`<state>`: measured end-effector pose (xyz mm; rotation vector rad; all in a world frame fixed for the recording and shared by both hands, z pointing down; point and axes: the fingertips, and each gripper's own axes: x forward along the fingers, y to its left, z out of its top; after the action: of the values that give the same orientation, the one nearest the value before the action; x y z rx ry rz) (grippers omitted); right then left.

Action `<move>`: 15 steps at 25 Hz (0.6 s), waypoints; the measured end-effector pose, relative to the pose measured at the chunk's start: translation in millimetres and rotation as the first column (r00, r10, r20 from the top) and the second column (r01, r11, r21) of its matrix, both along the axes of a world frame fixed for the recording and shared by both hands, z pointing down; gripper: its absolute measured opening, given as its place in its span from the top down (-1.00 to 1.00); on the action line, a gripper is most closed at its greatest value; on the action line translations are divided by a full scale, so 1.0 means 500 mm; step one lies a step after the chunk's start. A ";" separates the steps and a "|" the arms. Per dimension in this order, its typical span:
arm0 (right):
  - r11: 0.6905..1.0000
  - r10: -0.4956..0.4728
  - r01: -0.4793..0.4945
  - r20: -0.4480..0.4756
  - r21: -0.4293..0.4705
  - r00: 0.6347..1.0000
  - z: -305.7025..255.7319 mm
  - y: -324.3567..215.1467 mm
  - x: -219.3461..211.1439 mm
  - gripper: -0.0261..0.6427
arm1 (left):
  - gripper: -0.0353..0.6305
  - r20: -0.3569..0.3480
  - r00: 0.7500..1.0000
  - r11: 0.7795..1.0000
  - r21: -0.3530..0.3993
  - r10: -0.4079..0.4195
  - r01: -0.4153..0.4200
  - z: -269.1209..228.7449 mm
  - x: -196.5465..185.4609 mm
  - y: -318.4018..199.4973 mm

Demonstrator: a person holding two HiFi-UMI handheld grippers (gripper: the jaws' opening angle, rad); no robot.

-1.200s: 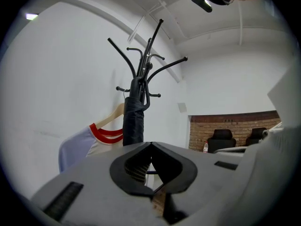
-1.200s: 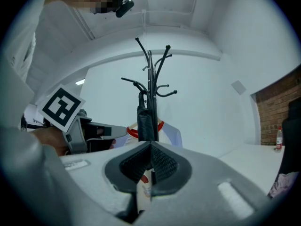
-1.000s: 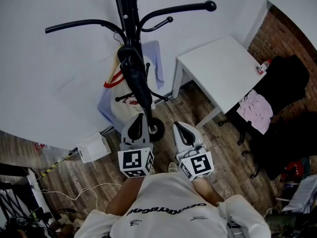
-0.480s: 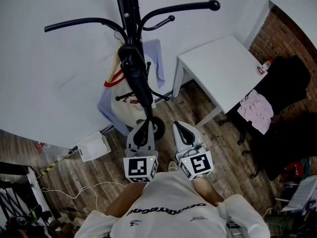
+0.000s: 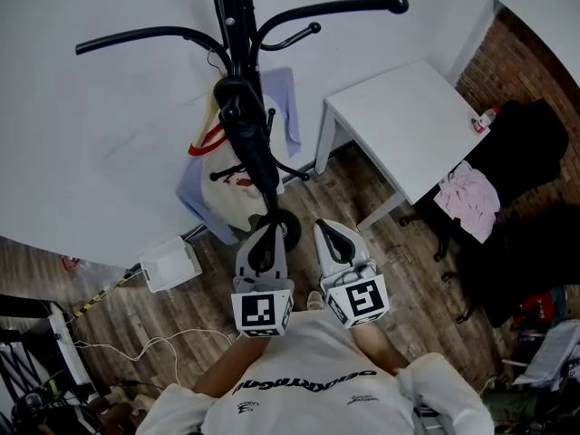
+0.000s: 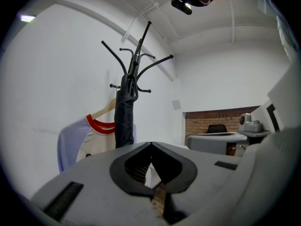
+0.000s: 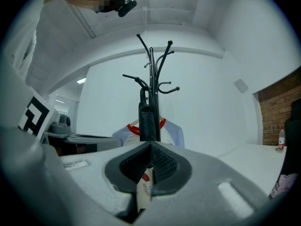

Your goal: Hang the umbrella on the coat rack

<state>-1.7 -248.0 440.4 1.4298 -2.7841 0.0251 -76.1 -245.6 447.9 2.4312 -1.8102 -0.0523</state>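
A tall black metal coat rack [image 5: 231, 7] with curved arms stands against the white wall. A dark, furled umbrella [image 5: 246, 143] hangs on it, close against the pole, with its top caught at one of the lower hooks and its lower end reaching down toward the rack's round base. Behind the umbrella, a T-shirt with a cream body, red collar and lavender sleeves [image 5: 222, 184] hangs from the same rack on a wooden hanger.

The left gripper [image 5: 264, 234] points level at the rack with its jaws closed together and nothing between them. In the left gripper view the umbrella [image 6: 124, 119] hangs ahead of the tips, apart from them. The right gripper [image 5: 324, 229] is held just beside the left one, also level. Its jaws meet at the tips and hold nothing (its own view shows the umbrella [image 7: 147, 121] and the coat rack [image 7: 151, 65] straight ahead, beyond the jaws).

To the right of the rack stands a white rectangular table [image 5: 408, 125]. Beyond it a pink cloth [image 5: 467, 202] lies draped on a black chair [image 5: 517, 152] beside a red brick wall [image 5: 535, 71]. A small white box [image 5: 170, 265] sits on the wood-plank floor [image 5: 408, 270] to the left of the rack's base.
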 end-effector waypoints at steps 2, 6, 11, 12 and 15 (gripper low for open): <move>1.000 -0.001 0.001 0.003 0.000 1.000 0.000 0.000 -0.002 0.93 | 0.90 0.000 1.000 1.000 0.002 -0.001 0.001 0.001 -0.002 -0.001; 1.000 0.003 -0.003 0.005 0.000 1.000 0.001 0.000 0.000 0.93 | 0.90 -0.001 1.000 1.000 0.001 -0.002 0.002 0.004 -0.002 0.001; 1.000 0.008 -0.008 0.006 0.004 1.000 0.002 0.000 0.004 0.93 | 0.90 0.002 1.000 1.000 0.002 0.002 -0.002 0.007 0.001 0.002; 1.000 0.008 -0.009 0.005 0.004 1.000 0.001 0.001 0.005 0.93 | 0.90 0.001 1.000 1.000 0.001 0.002 -0.002 0.007 0.002 0.003; 1.000 0.011 -0.011 0.002 0.005 1.000 0.001 0.002 0.006 0.93 | 0.90 0.001 1.000 1.000 0.004 0.005 -0.005 0.005 0.003 0.004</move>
<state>1.4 -247.1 441.1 1.4471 -2.7801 0.0204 -74.4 -243.5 450.3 2.4386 -1.8064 -0.0549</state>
